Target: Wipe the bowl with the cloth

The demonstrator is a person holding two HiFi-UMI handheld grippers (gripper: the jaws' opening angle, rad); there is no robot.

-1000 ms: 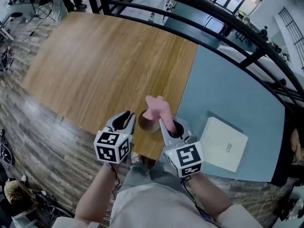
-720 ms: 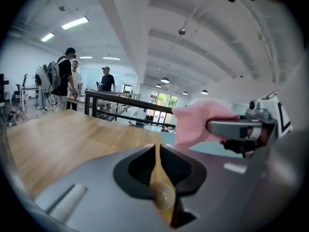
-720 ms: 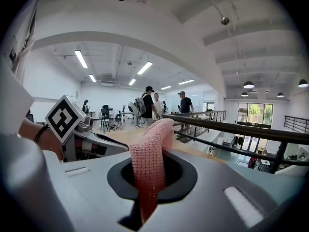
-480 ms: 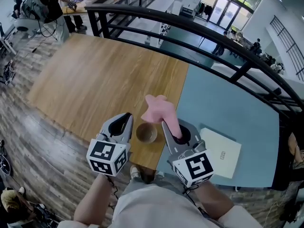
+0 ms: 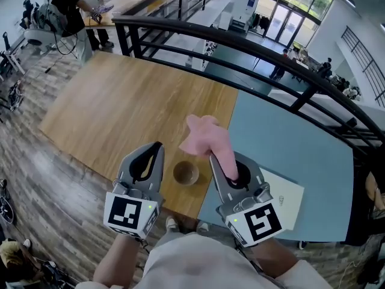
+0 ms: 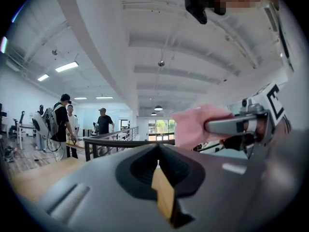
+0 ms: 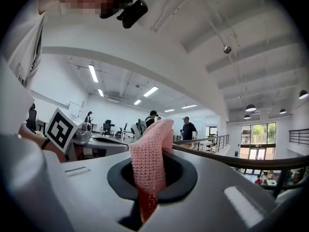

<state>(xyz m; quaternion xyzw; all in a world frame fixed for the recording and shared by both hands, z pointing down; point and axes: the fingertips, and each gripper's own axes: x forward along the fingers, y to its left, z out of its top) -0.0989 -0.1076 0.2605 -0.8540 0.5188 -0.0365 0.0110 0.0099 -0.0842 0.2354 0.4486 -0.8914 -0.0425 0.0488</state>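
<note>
A small brown bowl stands near the front edge of the wooden table, empty and uncovered, between my two grippers. My right gripper is shut on a pink knitted cloth, which stands up from its jaws, above and just right of the bowl. In the right gripper view the cloth is pinched deep between the jaws of my right gripper. My left gripper is held left of the bowl, shut with nothing in it. The left gripper view shows the cloth off to the right of my left gripper.
A white flat box lies on the blue-grey table to the right. A black railing runs behind both tables. People stand at a desk far to the back left. Wood-plank floor lies below the table's front edge.
Both grippers have drawn back towards me and lifted. The cloth has come away from the bowl, which now shows whole between the grippers.
</note>
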